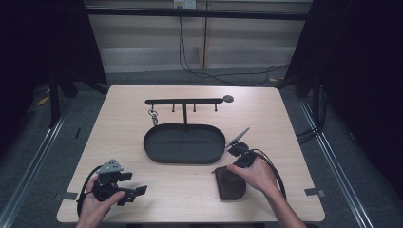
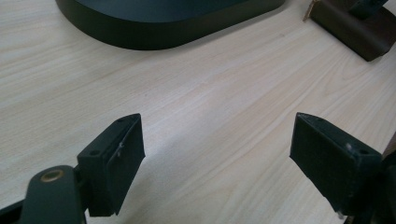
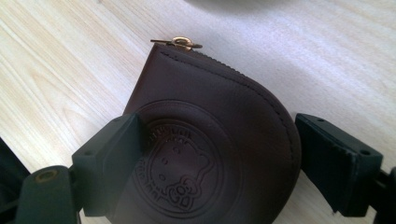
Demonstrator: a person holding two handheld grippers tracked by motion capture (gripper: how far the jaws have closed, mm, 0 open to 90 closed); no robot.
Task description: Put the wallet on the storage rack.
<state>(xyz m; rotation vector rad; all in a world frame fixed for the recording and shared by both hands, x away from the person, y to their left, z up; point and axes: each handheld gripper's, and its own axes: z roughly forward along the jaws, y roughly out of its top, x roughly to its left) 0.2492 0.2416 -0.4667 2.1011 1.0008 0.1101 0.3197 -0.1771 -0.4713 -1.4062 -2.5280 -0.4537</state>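
Jaws of your right gripper (image 3: 219,163) stood wide, one on each side of the dark brown rounded leather coin pouch (image 3: 205,154), its embossed face up and its brass zipper pull (image 3: 180,43) pointing away from you; whether the pads already touched the leather could not be told. That pouch (image 1: 230,183) lay flat on the pale wooden surface (image 1: 142,190) near your front edge, just in front of the black oval metal tray (image 1: 184,143) with its hook rack (image 1: 184,101). Your left gripper (image 1: 133,183) rested well apart to the left, jaws wide and empty over bare wood. You had open room on every side of the pouch; your right hand (image 1: 254,173) was plainly the nearer.
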